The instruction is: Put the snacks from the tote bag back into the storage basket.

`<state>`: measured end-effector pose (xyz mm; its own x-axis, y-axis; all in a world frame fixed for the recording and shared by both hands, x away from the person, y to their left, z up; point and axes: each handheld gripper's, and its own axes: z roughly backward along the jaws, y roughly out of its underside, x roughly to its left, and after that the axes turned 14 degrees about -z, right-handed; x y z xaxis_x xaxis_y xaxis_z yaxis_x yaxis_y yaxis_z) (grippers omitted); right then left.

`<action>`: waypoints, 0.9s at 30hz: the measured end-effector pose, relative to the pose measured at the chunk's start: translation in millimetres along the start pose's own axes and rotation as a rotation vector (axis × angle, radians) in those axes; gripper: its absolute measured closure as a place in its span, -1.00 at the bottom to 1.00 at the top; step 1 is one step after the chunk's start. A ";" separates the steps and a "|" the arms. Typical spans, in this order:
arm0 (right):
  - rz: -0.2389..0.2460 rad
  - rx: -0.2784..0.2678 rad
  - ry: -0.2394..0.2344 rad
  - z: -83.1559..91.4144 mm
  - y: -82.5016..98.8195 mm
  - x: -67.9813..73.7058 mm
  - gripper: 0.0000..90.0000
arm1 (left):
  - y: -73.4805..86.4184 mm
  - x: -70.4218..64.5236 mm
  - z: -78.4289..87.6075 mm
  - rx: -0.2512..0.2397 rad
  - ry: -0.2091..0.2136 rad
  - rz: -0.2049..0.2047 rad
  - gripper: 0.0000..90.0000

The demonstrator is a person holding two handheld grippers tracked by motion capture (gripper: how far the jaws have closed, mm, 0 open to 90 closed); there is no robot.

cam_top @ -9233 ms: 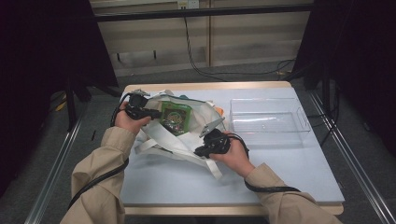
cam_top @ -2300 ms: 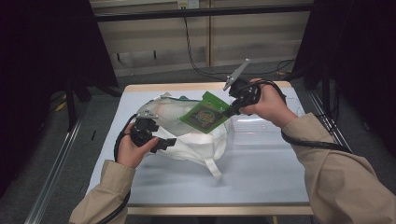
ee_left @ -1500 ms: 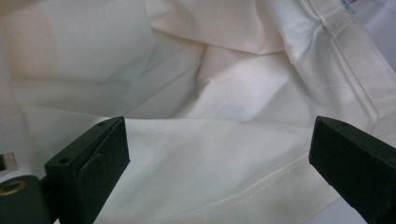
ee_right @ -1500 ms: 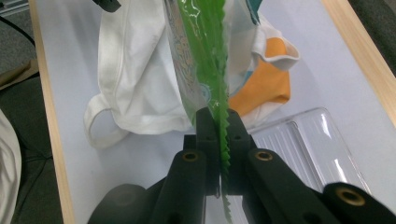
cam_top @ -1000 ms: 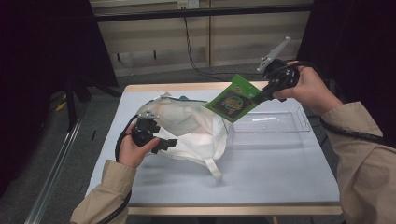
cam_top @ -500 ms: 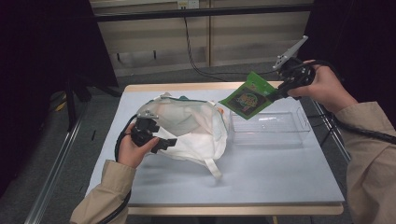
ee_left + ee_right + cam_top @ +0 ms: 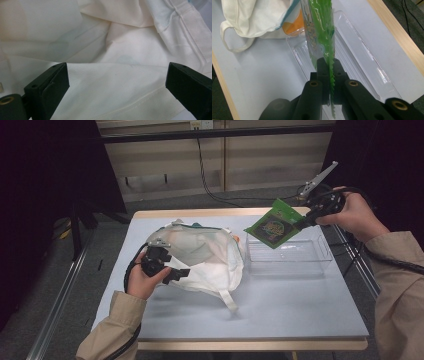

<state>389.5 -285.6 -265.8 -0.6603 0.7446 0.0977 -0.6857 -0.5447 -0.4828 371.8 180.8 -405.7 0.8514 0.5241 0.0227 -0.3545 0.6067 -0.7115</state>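
A green snack packet hangs clamped by its serrated edge between the closed jaws of the right gripper, held in the air above the clear plastic tray that sits toward the tabletop's far right corner. In the right gripper view the packet runs edge-on straight out from the jaw tips, tilted, with the tray directly beneath it and nothing between the two. The right hand is raised beyond the table's right edge, forearm in a beige sleeve coming up from the lower right, a cable trailing from the gripper.

To the left of the tray, a white cloth bag lies slumped over the middle of the pale blue tabletop, its mouth facing the tray and one strap trailing toward the near edge. An orange item shows inside the bag's opening, just beside the tray's near end. The left gripper rests at the bag's left side; in the left gripper view its jaws stand wide apart with the bag's fabric spread between and under them, not pinched. The left hand sits low on the tabletop near its left edge, wrist bent inward toward the bag, sleeve entering from the near edge.
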 end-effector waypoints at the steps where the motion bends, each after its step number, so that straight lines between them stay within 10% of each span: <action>1: 0.001 0.003 0.001 -0.5 0.7 -0.5 0.97 | 0.0 0.0 0.1 -0.001 0.000 0.001 -0.89; 27: 0.014 0.047 0.016 -16.1 20.9 -6.1 0.96 | 0.7 0.3 -3.4 -0.002 0.007 -0.001 -0.89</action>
<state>384.2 -295.3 -290.5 -0.6651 0.7428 0.0773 -0.6904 -0.5721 -0.4427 373.1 179.3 -408.6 0.8542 0.5196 0.0187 -0.3531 0.6063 -0.7125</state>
